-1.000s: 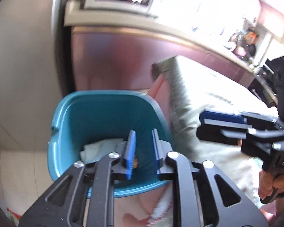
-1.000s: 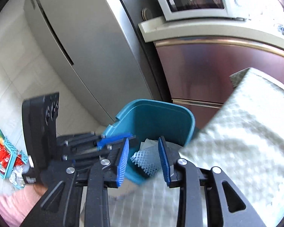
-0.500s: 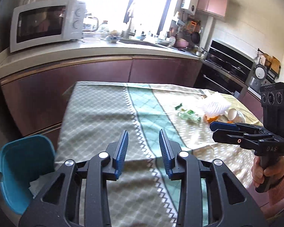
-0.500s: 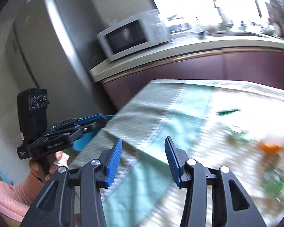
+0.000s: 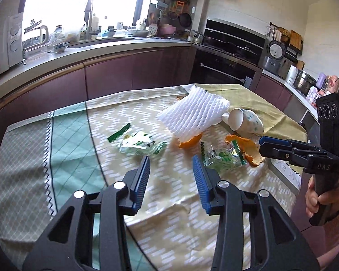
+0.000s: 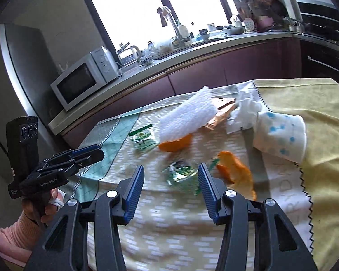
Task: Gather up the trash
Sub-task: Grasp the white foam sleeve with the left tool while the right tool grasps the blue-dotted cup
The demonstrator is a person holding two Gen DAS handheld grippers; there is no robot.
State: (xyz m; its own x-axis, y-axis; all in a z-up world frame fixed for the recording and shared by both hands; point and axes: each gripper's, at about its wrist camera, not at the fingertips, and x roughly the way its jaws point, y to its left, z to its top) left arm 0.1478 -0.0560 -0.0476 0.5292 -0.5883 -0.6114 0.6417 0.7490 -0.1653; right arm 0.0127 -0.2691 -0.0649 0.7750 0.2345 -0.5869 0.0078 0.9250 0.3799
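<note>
Stock on my tabletop [image 5: 63,149], cloth-covered, as I see it through both wrist views:

- Left claw [image 5: 171,164]: jaws opening, nothing between them, held above the cloth just short of the litter
- Right claw [image 6: 171,176]: jaws opening, nothing gripped; a crumpled green wrapper [image 6: 180,172] lies on the cloth beyond the gap between the tips
- White foam net sleeve [image 5: 193,115]: near the middle, resting on one orange peel [image 5: 189,141]
- Second orange peel [image 5: 246,149]: just beside the green wrapper, on its right in both views
- Green-and-white packet [image 5: 140,144]: flat on the cloth, left of the foam sleeve
- Paper cup [image 6: 280,135], white with blue dots: tipped on its side at the far right, crumpled tissue [image 6: 246,110] touching its base
- Brown paper scrap [image 6: 221,110]: partly hidden behind the foam sleeve

All trash listed sits on the tabletop, none in either claw
</note>
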